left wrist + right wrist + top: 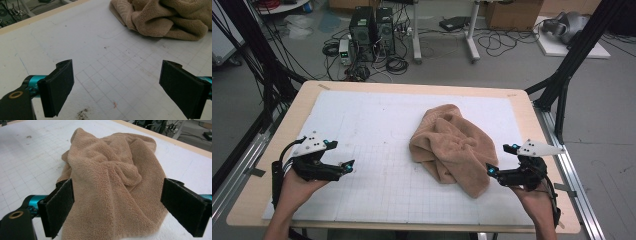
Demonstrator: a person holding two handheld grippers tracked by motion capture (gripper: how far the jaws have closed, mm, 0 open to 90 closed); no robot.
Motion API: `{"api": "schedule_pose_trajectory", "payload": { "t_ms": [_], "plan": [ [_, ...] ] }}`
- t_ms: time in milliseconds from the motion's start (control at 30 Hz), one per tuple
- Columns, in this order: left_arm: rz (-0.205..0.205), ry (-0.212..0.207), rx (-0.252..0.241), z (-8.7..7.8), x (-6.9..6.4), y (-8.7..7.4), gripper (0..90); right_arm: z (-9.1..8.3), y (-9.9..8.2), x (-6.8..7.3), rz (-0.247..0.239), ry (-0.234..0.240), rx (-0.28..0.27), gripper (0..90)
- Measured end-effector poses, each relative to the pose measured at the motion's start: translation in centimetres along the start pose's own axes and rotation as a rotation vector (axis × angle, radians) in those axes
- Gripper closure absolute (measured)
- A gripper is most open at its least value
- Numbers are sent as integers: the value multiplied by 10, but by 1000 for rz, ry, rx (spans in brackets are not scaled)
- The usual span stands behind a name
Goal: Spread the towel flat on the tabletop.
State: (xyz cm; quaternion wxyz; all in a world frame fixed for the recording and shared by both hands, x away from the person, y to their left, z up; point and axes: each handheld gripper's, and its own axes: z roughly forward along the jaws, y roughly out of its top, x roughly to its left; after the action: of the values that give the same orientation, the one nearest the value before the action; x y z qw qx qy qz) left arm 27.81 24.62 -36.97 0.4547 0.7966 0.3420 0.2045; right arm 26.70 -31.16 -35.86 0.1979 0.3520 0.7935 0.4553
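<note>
A crumpled tan towel (452, 147) lies in a heap on the white gridded mat (377, 150), right of the middle. My left gripper (338, 156) is held at the mat's left side, well away from the towel, its jaws wide apart over bare mat (117, 82); the towel (165, 17) shows at the top right of the left gripper view. My right gripper (502, 160) hovers at the towel's near right corner. Its jaws stand open on either side of the towel (112, 185), not pressing it.
The mat covers a wooden table (412, 89) with black frame posts (572, 55) at its sides. Computer towers (372, 30), cables and boxes sit on the floor behind the far edge. Bare mat stretches between the two grippers.
</note>
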Motion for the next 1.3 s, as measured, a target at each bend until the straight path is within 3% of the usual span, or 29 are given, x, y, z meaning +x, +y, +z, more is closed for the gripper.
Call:
{"api": "schedule_pose_trajectory", "payload": {
  "t_ms": [367, 567, 833, 1200, 1300],
  "plan": [
    [-4, 2, 0, 0, 1, 0, 129, 1, -2, -5, 20, 8, 0, 108],
    [-8, 17, -20, -4, 0, 0, 129, 2, -1, -3, 14, 16, -1, 108],
    [-14, 6, -20, -2, 0, 1, 129, 5, 4, -1, 8, 19, -6, 109],
    [-18, -6, -26, 1, -2, 3, 143, 30, 18, 3, -17, 68, 27, 113],
    [-11, -12, -23, 2, -2, 4, 146, 42, 24, 7, -32, 91, 40, 163]
  ]
}}
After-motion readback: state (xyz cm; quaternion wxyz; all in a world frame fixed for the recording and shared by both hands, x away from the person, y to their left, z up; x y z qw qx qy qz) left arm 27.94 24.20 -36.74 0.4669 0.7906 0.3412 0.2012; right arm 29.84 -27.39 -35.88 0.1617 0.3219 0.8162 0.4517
